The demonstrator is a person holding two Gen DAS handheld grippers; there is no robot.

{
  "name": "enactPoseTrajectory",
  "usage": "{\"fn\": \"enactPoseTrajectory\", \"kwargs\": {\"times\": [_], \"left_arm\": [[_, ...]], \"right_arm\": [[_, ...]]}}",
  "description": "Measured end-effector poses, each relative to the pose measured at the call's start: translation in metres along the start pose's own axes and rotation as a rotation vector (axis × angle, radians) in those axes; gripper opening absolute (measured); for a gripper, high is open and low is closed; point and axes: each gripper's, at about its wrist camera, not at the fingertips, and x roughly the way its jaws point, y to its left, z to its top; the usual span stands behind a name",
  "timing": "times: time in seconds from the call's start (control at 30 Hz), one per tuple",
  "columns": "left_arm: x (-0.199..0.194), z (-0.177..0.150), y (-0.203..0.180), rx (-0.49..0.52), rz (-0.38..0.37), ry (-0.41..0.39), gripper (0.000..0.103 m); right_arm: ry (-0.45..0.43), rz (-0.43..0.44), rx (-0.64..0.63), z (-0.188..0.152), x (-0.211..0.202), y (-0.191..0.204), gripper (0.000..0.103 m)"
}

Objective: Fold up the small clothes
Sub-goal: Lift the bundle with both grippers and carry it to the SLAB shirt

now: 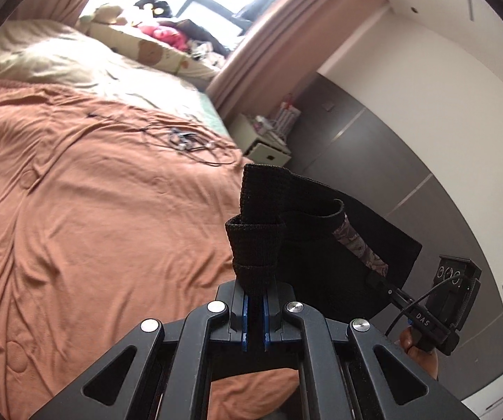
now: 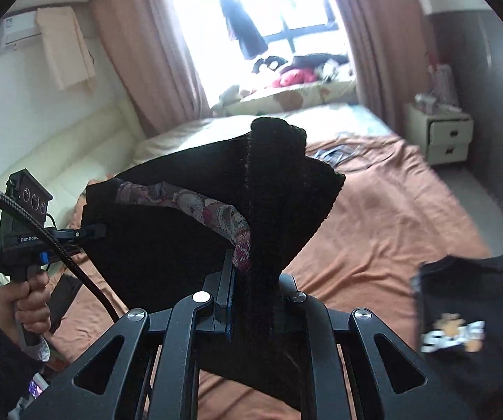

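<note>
One black garment (image 1: 321,245), with a patterned trim strip, was held in the air above the bed (image 1: 94,210), stretched between the two tools. One bed, covered by one orange blanket (image 2: 374,217). One second black garment (image 2: 468,332) with a printed design lay flat on the blanket at the right of the right wrist view. One white bedside cabinet (image 2: 444,136) with two drawers stood beside the bed. One tangle of cables (image 1: 188,140) lay on the blanket.

Two hand-held grippers. Left hand-held gripper (image 1: 255,301): jaws nearly together, pinching a bunched fold of the held garment's ribbed edge. Right hand-held gripper (image 2: 251,294): jaws likewise clamped close on the garment's other ribbed edge. One hand (image 2: 27,301) gripped the left tool's handle.
</note>
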Motion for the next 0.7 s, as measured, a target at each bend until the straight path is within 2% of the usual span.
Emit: {"fn": "enactPoseTrajectory", "kwargs": {"times": [0.27, 0.57, 0.7], "left_arm": [[0.035, -0.018, -0.102, 0.068, -0.131, 0.052, 0.005], [0.077, -0.046, -0.199, 0.153, -0.261, 0.130, 0.005], [0.100, -0.063, -0.239, 0.188, -0.305, 0.177, 0.005]], "right_arm": [[-0.090, -0.125, -0.003, -0.012, -0.126, -0.032, 0.010], [-0.159, -0.277, -0.013, -0.039, -0.244, -0.068, 0.009], [-0.177, -0.342, -0.010, -0.048, -0.282, -0.072, 0.009]]}}
